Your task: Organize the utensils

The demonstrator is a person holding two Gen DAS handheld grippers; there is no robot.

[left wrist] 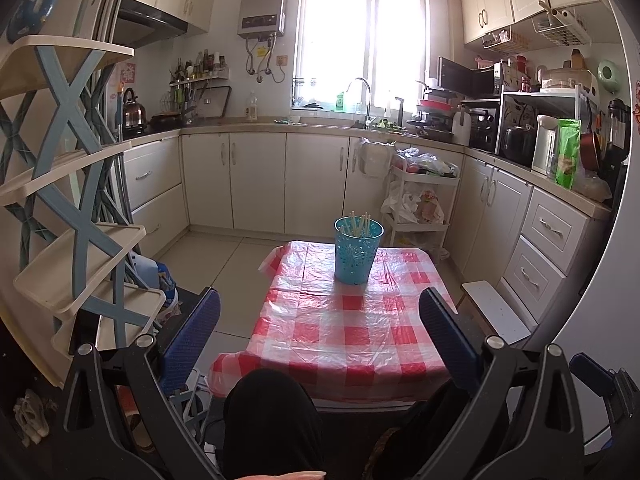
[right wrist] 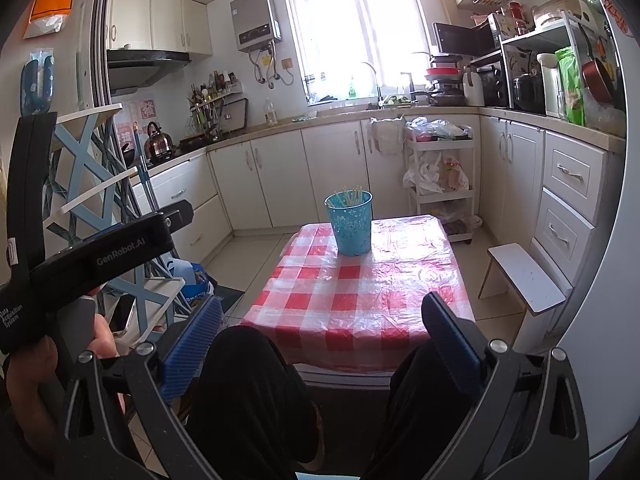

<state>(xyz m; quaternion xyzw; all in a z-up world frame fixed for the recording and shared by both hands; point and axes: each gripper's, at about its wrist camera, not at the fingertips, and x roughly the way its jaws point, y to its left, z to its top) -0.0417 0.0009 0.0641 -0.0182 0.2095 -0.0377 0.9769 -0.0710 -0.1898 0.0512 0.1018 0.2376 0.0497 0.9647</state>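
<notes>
A turquoise perforated cup stands at the far end of a small table with a red-and-white checked cloth. Several pale chopsticks stand upright in it. The cup, chopsticks and table also show in the right wrist view. My left gripper is open and empty, held back from the table's near edge. My right gripper is open and empty, also short of the near edge. The left gripper's body shows at the left of the right wrist view.
The person's black-clad knees are under the table's near edge. A blue-and-cream shelf rack stands at the left. A small white stool is at the right. A white trolley with bags stands behind the table. Kitchen cabinets line the walls.
</notes>
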